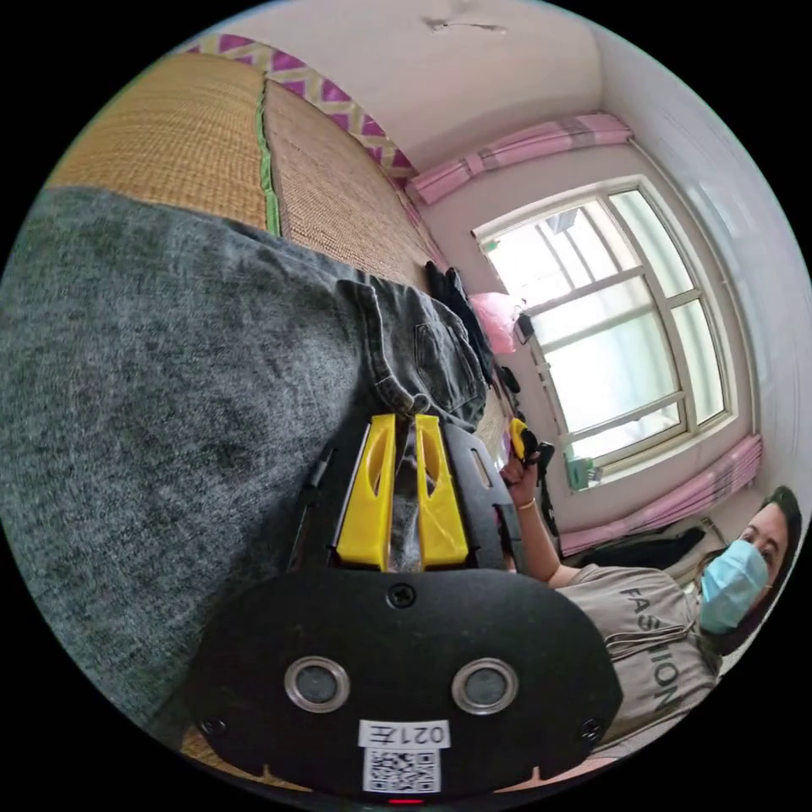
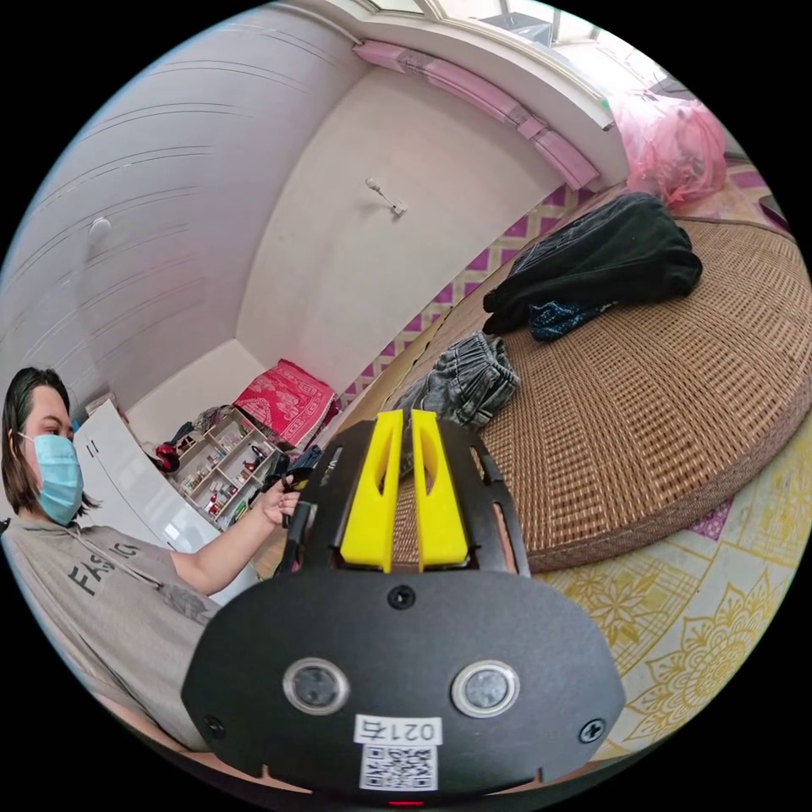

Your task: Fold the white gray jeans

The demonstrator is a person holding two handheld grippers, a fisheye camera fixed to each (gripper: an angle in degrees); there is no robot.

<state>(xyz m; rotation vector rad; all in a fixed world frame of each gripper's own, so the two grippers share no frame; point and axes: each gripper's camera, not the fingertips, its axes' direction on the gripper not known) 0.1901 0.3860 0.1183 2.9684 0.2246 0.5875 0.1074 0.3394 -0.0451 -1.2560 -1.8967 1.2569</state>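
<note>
Gray jeans [image 1: 186, 372] lie spread on a woven straw mat [image 1: 338, 186], long axis running away from the left gripper [image 1: 404, 423]. Its yellow jaws are pinched on a fold of denim at the near hem. In the right gripper view, the right gripper [image 2: 406, 419] grips the bunched jeans [image 2: 461, 385] near the mat's edge [image 2: 643, 524]. Both sit equally close.

Right gripper [image 2: 404, 419] fingers nearly together, beside gray jeans [image 2: 461, 385] on mat [image 2: 660, 406]
</note>
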